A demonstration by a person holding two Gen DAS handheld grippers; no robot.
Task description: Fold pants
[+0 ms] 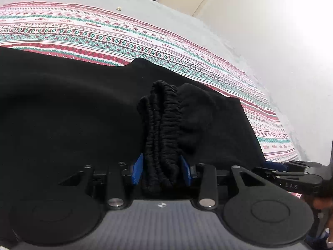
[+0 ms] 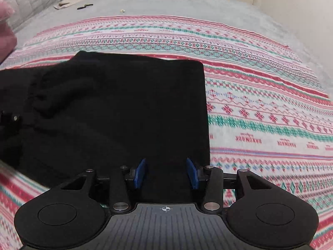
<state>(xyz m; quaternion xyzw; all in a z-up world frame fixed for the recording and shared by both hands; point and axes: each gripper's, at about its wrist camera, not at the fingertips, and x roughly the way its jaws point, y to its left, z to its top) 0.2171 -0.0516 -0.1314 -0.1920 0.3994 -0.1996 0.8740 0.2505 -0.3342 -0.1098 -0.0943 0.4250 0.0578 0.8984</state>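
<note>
One pair of black pants (image 2: 116,108) lies on the bed (image 2: 260,112); two grippers: left (image 1: 161,166) jaws pinch its waistband (image 1: 164,125), right (image 2: 165,170) jaws pinch its edge.

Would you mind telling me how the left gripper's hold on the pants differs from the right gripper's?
The left gripper pinches the gathered, ribbed elastic waistband, bunched upright between its blue pads; the right gripper has flat, smooth cloth of the black pants between its pads. The left's jaws look narrower than the right's. Both hold the same pants over the patterned blanket.
</note>
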